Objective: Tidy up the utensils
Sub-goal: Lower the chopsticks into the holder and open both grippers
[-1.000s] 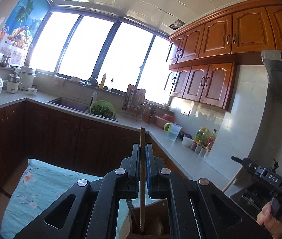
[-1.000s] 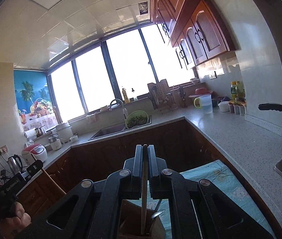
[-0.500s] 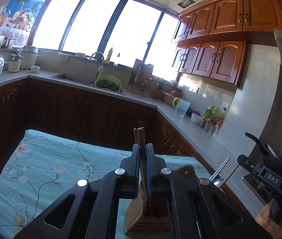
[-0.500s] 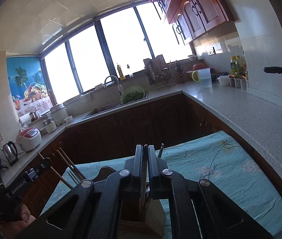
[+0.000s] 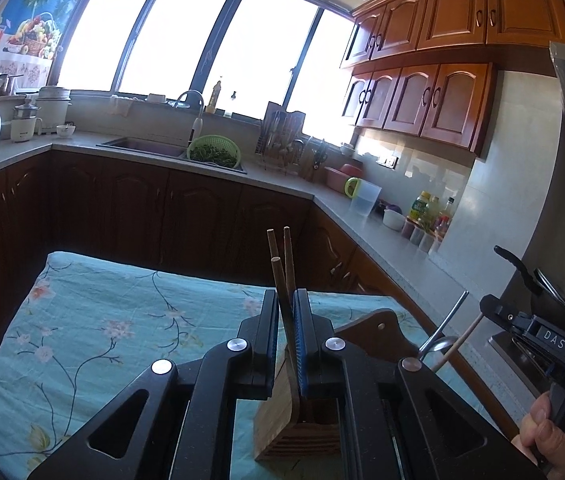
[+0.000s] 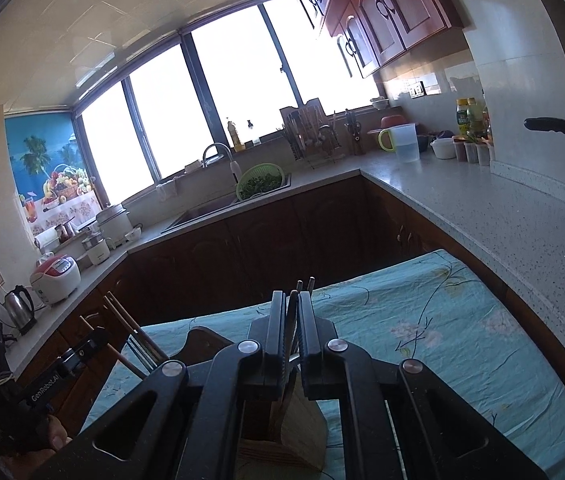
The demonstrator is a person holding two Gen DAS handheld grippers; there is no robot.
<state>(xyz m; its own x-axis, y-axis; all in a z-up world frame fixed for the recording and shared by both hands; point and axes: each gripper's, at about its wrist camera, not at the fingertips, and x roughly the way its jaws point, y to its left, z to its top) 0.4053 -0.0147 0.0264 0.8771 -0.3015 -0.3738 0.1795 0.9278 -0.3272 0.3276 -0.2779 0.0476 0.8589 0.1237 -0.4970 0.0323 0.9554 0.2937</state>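
- Pads of your left gripper [image 5: 285, 300] sit pressed almost together, pinching a wooden chopstick [image 5: 275, 268] that leans across the narrow gap, its lower end down in the utensil holder [image 5: 282, 420].
- Your right gripper [image 6: 291, 298] is in the same state: jaws nearly closed on a darker chopstick [image 6: 292, 312], also dropped into the holder's top.
- Both sticks are gripped partway down the shaft, probably so the tip can enter a slot first while you keep control of the lean.
- Two more chopsticks [image 5: 287, 248] already stand in the holder just beyond the left jaws, so this slot looks like the one chosen for chopsticks.
- The holder stands on the floral tablecloth [image 5: 102, 320], near its right-hand edge in the left view.
- I judge both sticks seated and ready for release; opening the jaws before lifting should stop them riding back up.
- Only the left view shows a metal handle [image 5: 446, 320] and a pale stick [image 5: 460, 338] leaning out to the right, beside your right hand [image 5: 542, 436].
- Only the right view shows a fork [image 6: 138, 346] with its tines up and loose chopsticks [image 6: 122, 320] fanned out on the left side.
- Neither view shows the slot floor, so you cannot confirm how deep either stick sits.
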